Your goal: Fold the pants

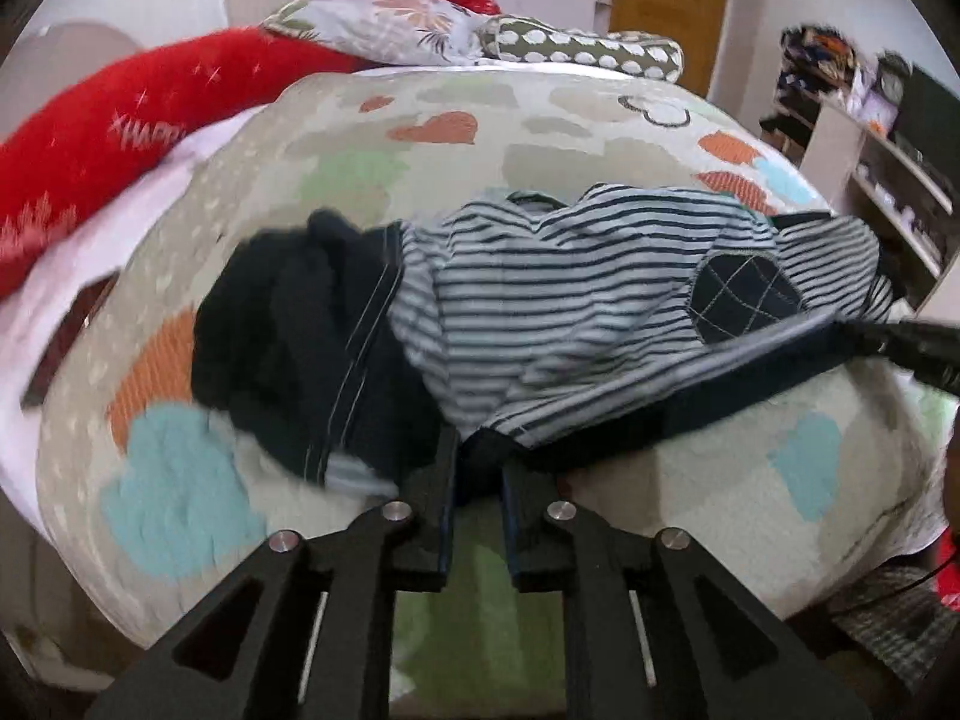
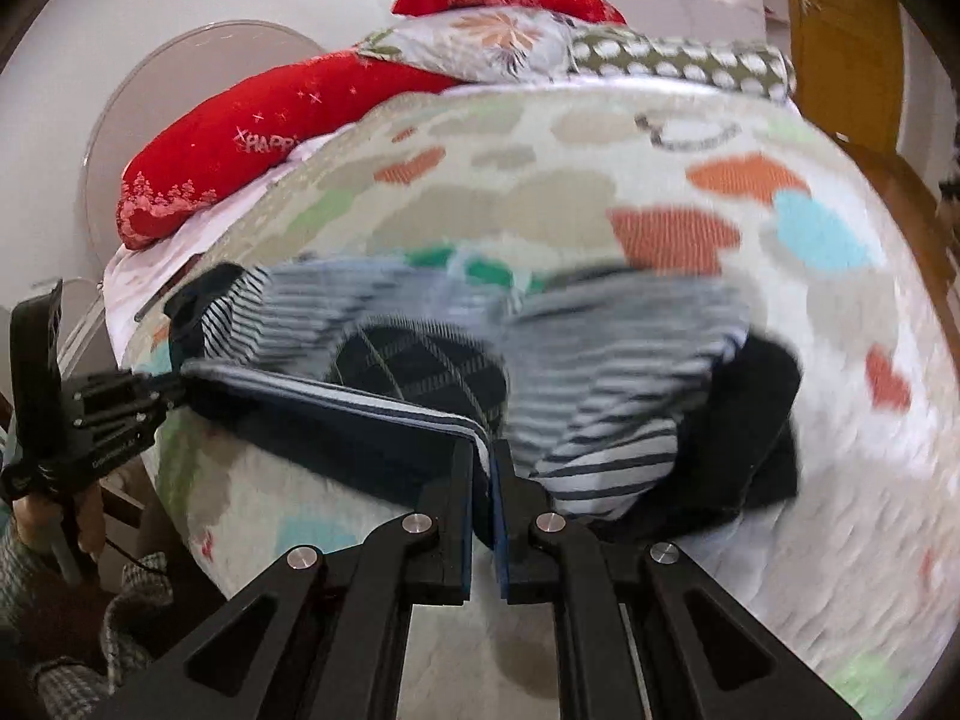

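A bed (image 1: 600, 138) covered by a pale spread printed with orange, teal and green hearts fills both views. At its far end a long red cushion (image 1: 108, 132) is laid beside a floral pillow (image 1: 384, 24) and a spotted pillow (image 1: 588, 51). On the spread the striped pants (image 1: 576, 306) are lifted at the waistband, the dark band being stretched taut between the two tools while the striped cloth sags behind it. A dark cross-stitched patch (image 1: 744, 294) is seen on the striped fabric, and a dark navy section (image 1: 288, 336) is bunched at the left in the left wrist view.

The left gripper (image 1: 477, 468) is seen with its fingers pressed together on the dark waistband edge, the cloth being pinched right at the tips. The right gripper (image 2: 483, 468) is likewise clamped on the band's other end, a striped fold being caught between its pads.

Much of the pants is smeared by motion blur in the right wrist view, so the stripes and a green patch beyond them cannot be made out. In the left wrist view only the right gripper's dark tip is shown, cut off by the frame edge
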### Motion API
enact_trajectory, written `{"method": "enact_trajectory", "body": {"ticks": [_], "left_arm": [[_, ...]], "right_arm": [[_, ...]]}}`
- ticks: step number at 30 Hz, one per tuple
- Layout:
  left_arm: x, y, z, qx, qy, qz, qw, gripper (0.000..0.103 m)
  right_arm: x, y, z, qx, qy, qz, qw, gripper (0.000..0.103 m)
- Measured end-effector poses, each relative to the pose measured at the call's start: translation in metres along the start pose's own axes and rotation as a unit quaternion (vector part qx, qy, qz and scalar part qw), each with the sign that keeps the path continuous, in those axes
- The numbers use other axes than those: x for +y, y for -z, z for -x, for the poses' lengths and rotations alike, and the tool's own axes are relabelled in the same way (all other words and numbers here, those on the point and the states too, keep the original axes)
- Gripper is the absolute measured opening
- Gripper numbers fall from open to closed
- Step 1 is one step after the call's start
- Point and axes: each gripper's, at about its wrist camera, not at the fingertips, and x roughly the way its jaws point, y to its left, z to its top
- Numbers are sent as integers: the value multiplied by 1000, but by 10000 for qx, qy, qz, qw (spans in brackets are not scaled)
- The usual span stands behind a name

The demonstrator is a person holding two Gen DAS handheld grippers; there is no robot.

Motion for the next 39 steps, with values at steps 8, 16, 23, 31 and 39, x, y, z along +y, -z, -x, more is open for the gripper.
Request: {"method": "enact_trajectory", "body": {"ticks": [8, 16, 23, 31, 39], "left_arm": [[6, -3, 51, -267, 8, -56, 9996, 44], [23, -45, 49, -497, -69, 363, 9981, 52], [38, -71, -24, -87, -973, 391, 9944, 52], [65, -54, -41, -48, -1315, 912, 9871, 52], [54, -51, -45, -162, -1412, 593, 9881, 56]], "right_arm": [[-10, 14, 34, -426, 19, -429, 9982, 27], [-35, 15, 72, -976, 231, -892, 9910, 43], [-15, -21, 59, -743, -17, -460, 9962, 28], [61, -69, -24, 42, -451, 378, 9983, 28], [56, -114, -114, 687, -23, 146, 9975, 19]]}}
